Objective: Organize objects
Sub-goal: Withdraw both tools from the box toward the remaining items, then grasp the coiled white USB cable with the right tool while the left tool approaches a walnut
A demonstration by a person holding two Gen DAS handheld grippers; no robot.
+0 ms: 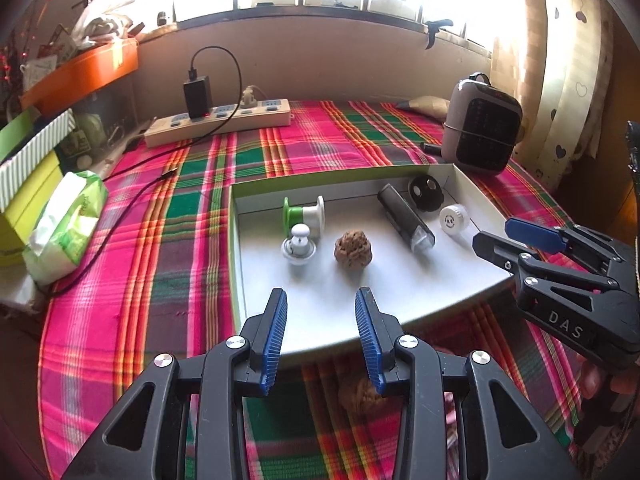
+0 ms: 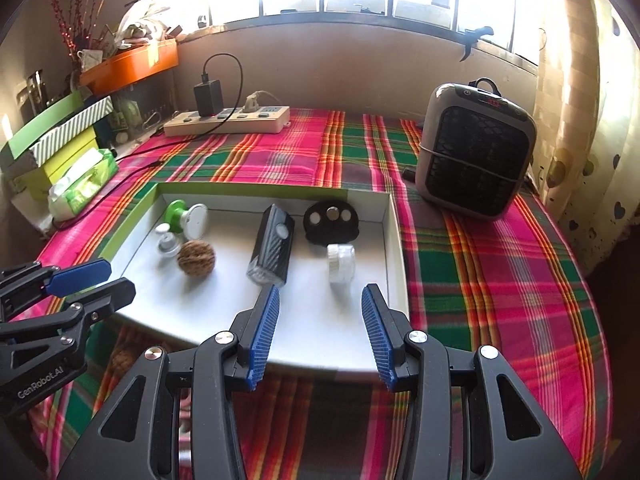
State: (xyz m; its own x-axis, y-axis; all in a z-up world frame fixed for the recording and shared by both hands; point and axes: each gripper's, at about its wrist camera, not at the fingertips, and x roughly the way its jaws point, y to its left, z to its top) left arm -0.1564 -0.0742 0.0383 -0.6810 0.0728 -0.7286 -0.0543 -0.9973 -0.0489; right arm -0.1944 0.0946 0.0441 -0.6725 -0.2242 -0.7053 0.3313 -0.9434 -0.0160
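Note:
A shallow white tray with a green rim lies on the plaid cloth. In it are a green-and-white spool, a white knob, a walnut, a black oblong device, a black disc with holes and a white cap. A second walnut sits in shadow on the cloth in front of the tray. My left gripper and right gripper hover open over the tray's near edge, both empty.
A power strip with a black charger and a trailing cable lies at the back. A grey heater stands at the back right. A tissue pack and stacked boxes crowd the left edge. A curtain hangs on the right.

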